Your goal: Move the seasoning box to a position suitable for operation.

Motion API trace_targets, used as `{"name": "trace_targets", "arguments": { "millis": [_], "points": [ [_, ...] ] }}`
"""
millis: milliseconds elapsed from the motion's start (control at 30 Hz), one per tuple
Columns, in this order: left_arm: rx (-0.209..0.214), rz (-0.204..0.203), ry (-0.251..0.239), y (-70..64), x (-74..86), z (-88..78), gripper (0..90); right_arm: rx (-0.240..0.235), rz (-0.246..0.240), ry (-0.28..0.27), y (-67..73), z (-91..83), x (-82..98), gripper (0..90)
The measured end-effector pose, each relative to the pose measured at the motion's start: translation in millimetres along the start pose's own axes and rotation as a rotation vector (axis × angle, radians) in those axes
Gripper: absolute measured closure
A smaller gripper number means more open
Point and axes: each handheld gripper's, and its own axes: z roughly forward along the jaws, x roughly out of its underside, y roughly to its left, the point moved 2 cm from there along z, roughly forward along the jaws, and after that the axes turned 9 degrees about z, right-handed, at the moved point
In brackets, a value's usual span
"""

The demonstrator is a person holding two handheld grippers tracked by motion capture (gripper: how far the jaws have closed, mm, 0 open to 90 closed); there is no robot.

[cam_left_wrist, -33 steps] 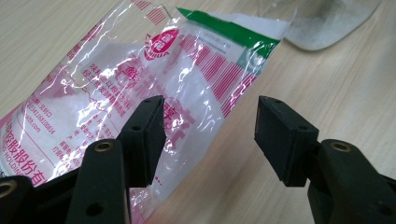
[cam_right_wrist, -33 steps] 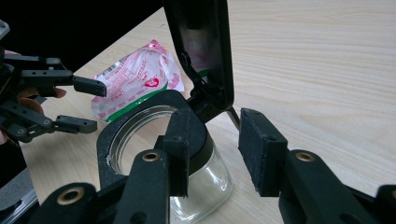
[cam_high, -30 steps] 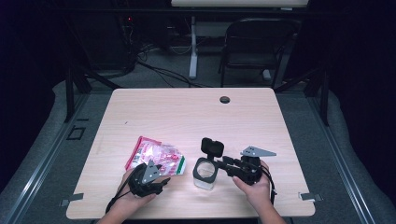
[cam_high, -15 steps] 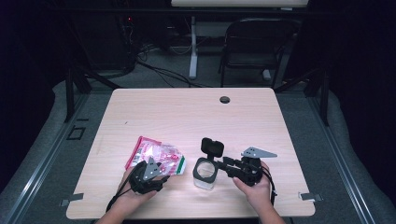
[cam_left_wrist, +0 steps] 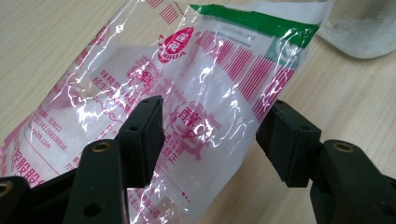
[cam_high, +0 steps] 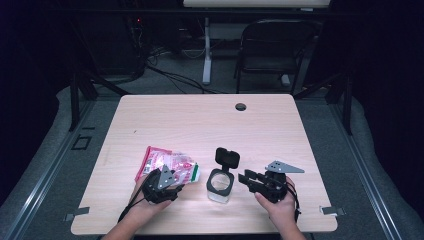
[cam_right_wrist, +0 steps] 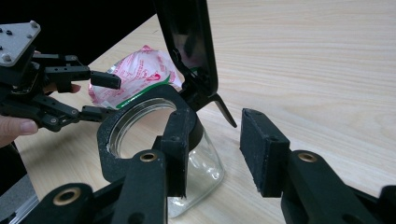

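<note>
Two things on the pale wooden table [cam_high: 200,120]: one clear plastic sachet printed in pink and green [cam_high: 172,165], and one clear glass jar with a black collar and a flipped-up black lid [cam_high: 221,181]. One small dark round hole in the tabletop [cam_high: 241,106] at the far edge, right of centre.

Contents — the sachet [cam_left_wrist: 196,88] holds white granules, seen through the film in the left gripper view. It lies flat near the left front of the table. The jar [cam_right_wrist: 154,140] stands upright just right of the sachet; its mouth is open, lid hinged back on the far side and standing nearly upright. I see nothing in the jar.

My left gripper [cam_high: 175,181] lies low over the near end of the sachet, hand wrapped round its body at the near edge. Its jaws have just been opening a little; they stand apart, the sachet under and between them, pads [cam_left_wrist: 144,135] not pressing it.

My right gripper [cam_high: 244,178] is held level just right of the jar, pointing left at it. Jaws parted — the left pad [cam_right_wrist: 180,154] sits close against the jar's black collar, the right pad off to the side, no squeeze on the glass that I can see.
</note>
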Motion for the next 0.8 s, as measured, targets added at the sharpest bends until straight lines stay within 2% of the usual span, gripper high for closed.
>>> {"name": "trace_targets", "arguments": {
  "millis": [200,333,367,400,600,800],
  "points": [
    [-0.034,0.034,0.023,-1.7,-2.8,6.4,41.3,0.012,0.017,-0.015,-2.5,-5.9,1.5,62.4],
    [-0.025,0.010,0.031,-0.5,-3.4,10.1,41.3,0.017,0.020,-0.015,-3.3,-7.8,2.7,62.3],
    [-0.037,0.004,0.023,-0.8,-3.4,12.3,41.3,0.018,0.020,-0.017,-3.4,-8.1,3.0,62.3],
    [-0.031,0.003,0.033,-1.0,-3.8,13.3,41.1,0.019,0.020,-0.018,-3.5,-8.3,3.2,62.2],
    [-0.063,0.020,0.045,-2.8,-5.1,18.0,42.7,0.019,0.025,-0.028,-3.5,-9.0,3.8,61.9],
    [-0.062,0.015,0.055,-1.8,-4.1,18.8,51.2,0.023,0.024,-0.024,-3.9,-8.7,4.0,61.7]
  ]
}}
